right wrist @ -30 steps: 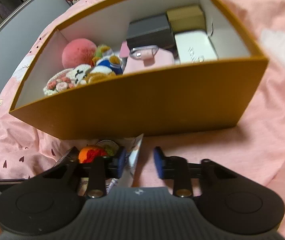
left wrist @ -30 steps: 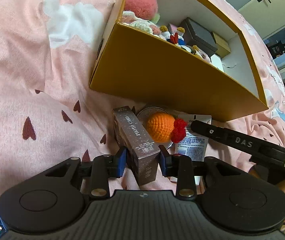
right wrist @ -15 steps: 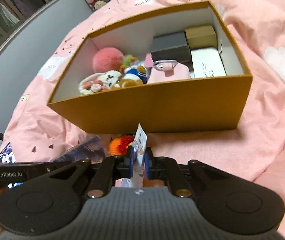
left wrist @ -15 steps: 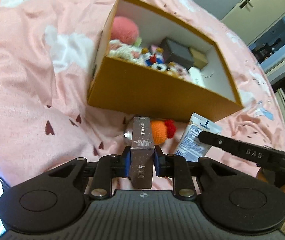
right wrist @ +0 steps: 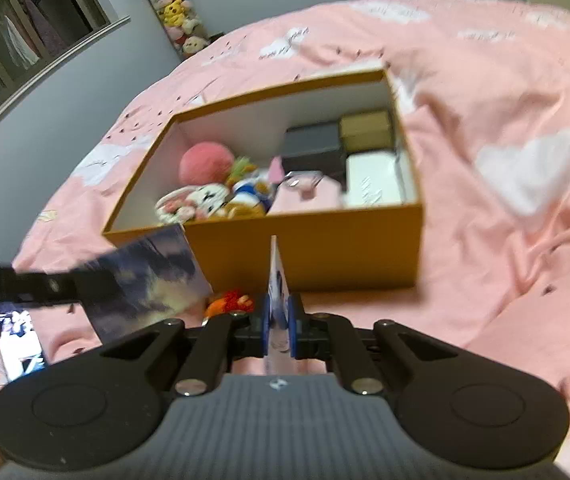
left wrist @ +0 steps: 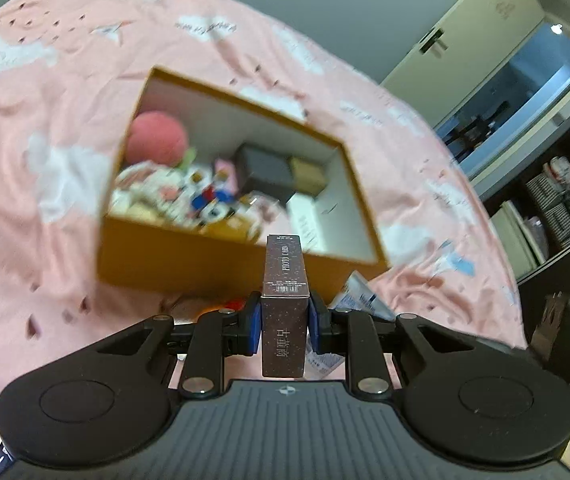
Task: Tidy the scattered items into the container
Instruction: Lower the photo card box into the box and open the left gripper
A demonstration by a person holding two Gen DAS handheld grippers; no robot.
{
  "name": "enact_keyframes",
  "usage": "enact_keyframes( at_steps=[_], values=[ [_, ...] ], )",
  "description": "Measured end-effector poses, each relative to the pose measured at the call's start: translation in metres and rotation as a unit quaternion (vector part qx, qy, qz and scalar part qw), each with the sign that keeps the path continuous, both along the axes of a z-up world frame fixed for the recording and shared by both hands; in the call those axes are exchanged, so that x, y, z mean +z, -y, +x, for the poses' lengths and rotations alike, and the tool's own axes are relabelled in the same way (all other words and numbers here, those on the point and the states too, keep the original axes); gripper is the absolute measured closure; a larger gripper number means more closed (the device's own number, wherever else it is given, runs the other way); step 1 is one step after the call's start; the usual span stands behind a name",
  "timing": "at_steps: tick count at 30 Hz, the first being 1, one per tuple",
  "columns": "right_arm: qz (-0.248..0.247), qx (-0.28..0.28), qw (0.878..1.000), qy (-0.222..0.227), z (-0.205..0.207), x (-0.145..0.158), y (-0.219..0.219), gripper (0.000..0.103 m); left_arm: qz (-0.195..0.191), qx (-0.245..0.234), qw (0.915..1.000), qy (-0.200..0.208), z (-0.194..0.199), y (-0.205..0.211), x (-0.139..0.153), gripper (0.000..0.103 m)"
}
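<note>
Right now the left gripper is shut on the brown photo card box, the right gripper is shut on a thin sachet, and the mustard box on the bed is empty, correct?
Not quite. The mustard box is not empty: the right wrist view shows a pink pompom, plush toys and small boxes inside. The rest holds: the left gripper clamps the photo card box, and the right gripper clamps the sachet.

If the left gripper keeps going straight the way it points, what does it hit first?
Probably the near wall of the box: the card pack clamped in the left gripper points at its rim. Blur hides depth, so it might just clear.
</note>
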State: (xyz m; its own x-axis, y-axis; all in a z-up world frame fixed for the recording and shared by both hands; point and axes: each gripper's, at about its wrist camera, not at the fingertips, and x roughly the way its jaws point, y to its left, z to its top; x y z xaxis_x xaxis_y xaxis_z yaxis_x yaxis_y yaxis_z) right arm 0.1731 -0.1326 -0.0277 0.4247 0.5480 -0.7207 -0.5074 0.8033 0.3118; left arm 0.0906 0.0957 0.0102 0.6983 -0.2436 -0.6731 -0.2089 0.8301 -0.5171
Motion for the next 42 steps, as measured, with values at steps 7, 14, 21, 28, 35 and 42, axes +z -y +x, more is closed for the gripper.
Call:
enact_keyframes(
  at_steps=[7, 14, 21, 28, 35, 42],
  values=[
    [-0.049, -0.022, 0.998, 0.045, 0.006, 0.007, 0.007, 0.093, -0.020, 0.002, 0.9995, 0.024, 0.036, 0.004, 0.008, 0.077],
    [-0.054, -0.046, 0.997, 0.041, 0.019, 0.005, 0.022, 0.093, -0.054, 0.016, 0.9982, 0.021, 0.079, 0.007, -0.008, 0.077],
    [-0.073, -0.090, 0.993, 0.030, 0.039, -0.001, 0.044, 0.094, -0.094, 0.032, 0.9950, 0.009, 0.120, 0.010, -0.031, 0.077],
    [-0.069, -0.105, 0.992, 0.025, 0.054, -0.006, 0.054, 0.093, -0.131, 0.073, 0.9884, -0.022, 0.159, 0.015, -0.069, 0.077],
    [-0.062, -0.105, 0.992, 0.020, 0.064, -0.010, 0.054, 0.093, -0.145, 0.059, 0.9854, -0.067, 0.170, 0.028, -0.094, 0.077],
    [-0.059, -0.108, 0.992, 0.017, 0.069, -0.014, 0.052, 0.093, -0.126, 0.021, 0.9863, -0.104, 0.173, 0.036, -0.090, 0.075]
  ],
)
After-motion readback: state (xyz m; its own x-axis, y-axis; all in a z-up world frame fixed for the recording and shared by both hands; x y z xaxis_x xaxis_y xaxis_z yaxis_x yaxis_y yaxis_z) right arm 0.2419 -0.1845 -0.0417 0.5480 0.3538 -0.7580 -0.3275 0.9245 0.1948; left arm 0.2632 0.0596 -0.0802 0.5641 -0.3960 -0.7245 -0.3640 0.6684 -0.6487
